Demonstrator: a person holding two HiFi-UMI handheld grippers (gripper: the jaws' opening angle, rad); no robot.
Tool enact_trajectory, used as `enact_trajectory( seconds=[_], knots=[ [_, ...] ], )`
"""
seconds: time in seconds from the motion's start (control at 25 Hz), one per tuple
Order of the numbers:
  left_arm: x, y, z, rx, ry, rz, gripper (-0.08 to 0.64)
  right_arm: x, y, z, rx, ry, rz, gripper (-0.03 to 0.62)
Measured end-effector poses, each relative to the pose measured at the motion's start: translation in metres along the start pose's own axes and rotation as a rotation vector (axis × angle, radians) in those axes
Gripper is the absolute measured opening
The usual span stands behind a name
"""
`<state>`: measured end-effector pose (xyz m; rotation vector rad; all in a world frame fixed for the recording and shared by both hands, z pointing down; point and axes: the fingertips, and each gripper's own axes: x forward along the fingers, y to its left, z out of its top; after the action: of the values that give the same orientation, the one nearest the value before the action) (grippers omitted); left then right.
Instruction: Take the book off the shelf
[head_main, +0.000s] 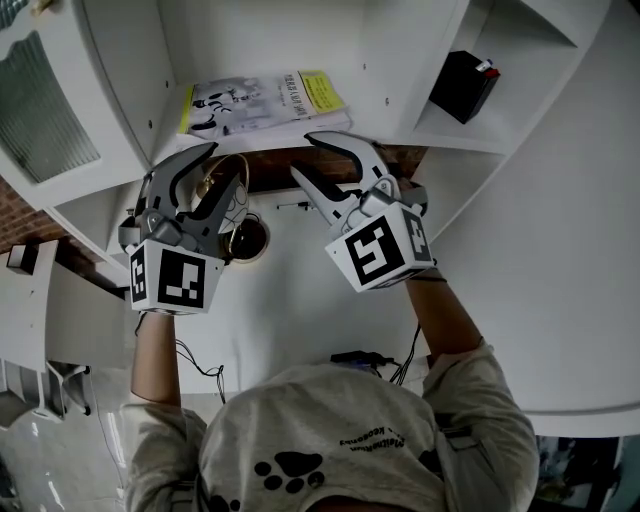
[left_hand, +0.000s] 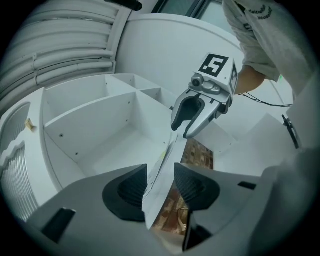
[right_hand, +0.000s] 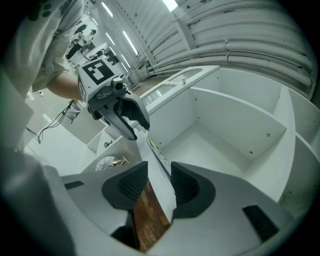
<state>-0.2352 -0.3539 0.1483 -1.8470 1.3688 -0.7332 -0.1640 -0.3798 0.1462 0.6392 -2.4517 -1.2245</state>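
Note:
A thin book (head_main: 265, 100) with a pale cover and a yellow patch lies flat on the white shelf (head_main: 385, 100), its front edge sticking out over the shelf's lip. My left gripper (head_main: 225, 160) stands open at the book's left front edge. In the left gripper view the book (left_hand: 159, 175) runs edge-on between the pads, with a gap beside it. My right gripper (head_main: 303, 155) is open at the right front edge. There too the book (right_hand: 157, 170) passes between the pads without being pressed. Each gripper view shows the other gripper (left_hand: 181, 129) (right_hand: 139, 131) at the book's far end.
A black box (head_main: 463, 85) stands in the compartment to the right of the book. Below the shelf are a brick-patterned surface (head_main: 270, 165), a brass-coloured object (head_main: 240, 238) and cables (head_main: 365, 357) on a white top. White dividers wall the book's compartment on both sides.

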Motion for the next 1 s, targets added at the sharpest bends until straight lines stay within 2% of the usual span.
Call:
enact_trajectory(
  seconds=[0.36, 0.56, 0.8, 1.0],
  knots=[
    [0.02, 0.006, -0.012, 0.056, 0.037, -0.027, 0.207, 0.026, -0.009, -0.01, -0.108, 0.077, 0.055, 0.189],
    [0.027, 0.007, -0.016, 0.065, 0.052, -0.042, 0.215, 0.037, -0.009, -0.019, -0.129, 0.126, 0.129, 0.238],
    [0.028, 0.007, -0.016, 0.059, 0.054, -0.047, 0.216, 0.058, -0.004, -0.038, -0.144, 0.23, 0.227, 0.27],
    [0.024, 0.004, -0.018, 0.054, 0.065, -0.046, 0.216, 0.069, 0.007, -0.065, -0.252, 0.365, 0.286, 0.272]
  ],
)
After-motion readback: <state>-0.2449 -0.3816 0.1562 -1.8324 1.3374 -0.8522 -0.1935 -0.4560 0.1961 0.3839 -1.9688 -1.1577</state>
